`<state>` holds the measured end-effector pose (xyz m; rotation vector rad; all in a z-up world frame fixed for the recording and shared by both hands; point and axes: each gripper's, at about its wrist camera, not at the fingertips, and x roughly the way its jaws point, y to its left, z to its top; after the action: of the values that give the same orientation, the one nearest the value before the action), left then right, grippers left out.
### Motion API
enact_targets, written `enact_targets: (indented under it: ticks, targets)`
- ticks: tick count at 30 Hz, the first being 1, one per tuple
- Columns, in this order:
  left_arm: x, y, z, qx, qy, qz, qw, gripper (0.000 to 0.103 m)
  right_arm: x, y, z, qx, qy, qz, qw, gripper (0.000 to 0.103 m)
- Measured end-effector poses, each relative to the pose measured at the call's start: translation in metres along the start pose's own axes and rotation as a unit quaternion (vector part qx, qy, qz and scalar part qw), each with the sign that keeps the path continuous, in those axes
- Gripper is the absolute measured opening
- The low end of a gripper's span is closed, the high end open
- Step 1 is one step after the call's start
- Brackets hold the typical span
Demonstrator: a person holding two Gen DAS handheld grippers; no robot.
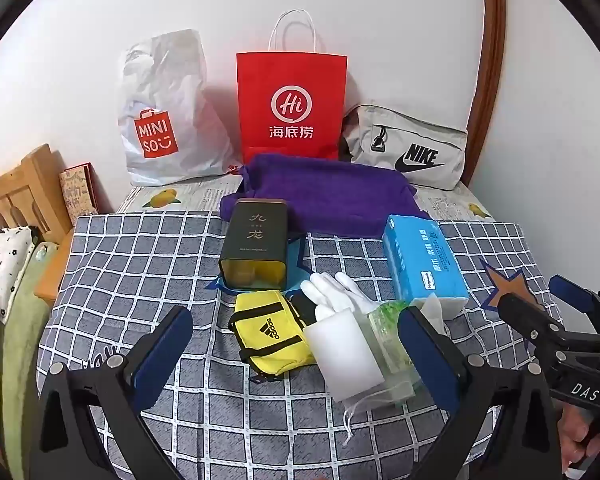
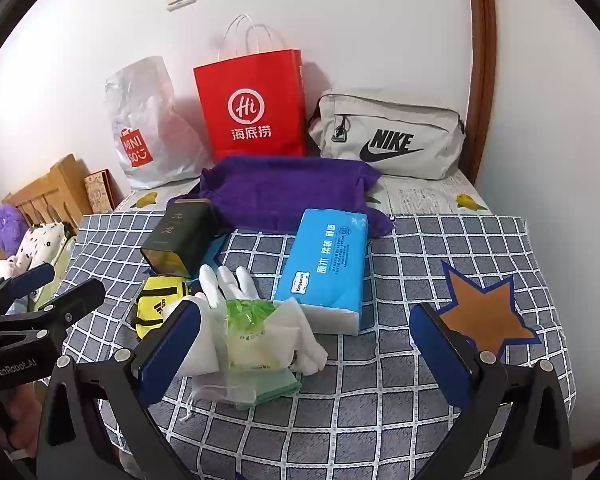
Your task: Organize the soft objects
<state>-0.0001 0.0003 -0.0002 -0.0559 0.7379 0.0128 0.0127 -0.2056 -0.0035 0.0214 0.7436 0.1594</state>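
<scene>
Grey cloth with white grid (image 1: 140,264), purple towel (image 1: 332,196), red paper bag (image 1: 292,80), yellow Adidas pouch (image 1: 272,336), blue tissue pack (image 1: 420,260), white gloves (image 1: 340,288)

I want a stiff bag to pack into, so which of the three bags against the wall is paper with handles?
The red paper bag, standing in the middle with white cord handles.

- Green packet (image 1: 388,332): partly hidden behind the left gripper's blue pad and a white sponge block (image 1: 346,354); its print was too small to read.
- Tissue pack (image 2: 324,272): small print illegible.
- Hand (image 1: 580,440), lower right of frame: cut off by the edge.
- Dark tin (image 2: 180,236): lettering blurred.
</scene>
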Motion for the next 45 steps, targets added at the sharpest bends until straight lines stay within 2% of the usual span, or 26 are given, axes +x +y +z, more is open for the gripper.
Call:
enact_targets:
  ticks: [45]
  targets:
    - [-0.015,-0.001,-0.004,0.003,-0.003,-0.001,1.0,0.103,-0.012,0.015,-0.008,-0.009,-0.002,0.001,1.0,0.103]
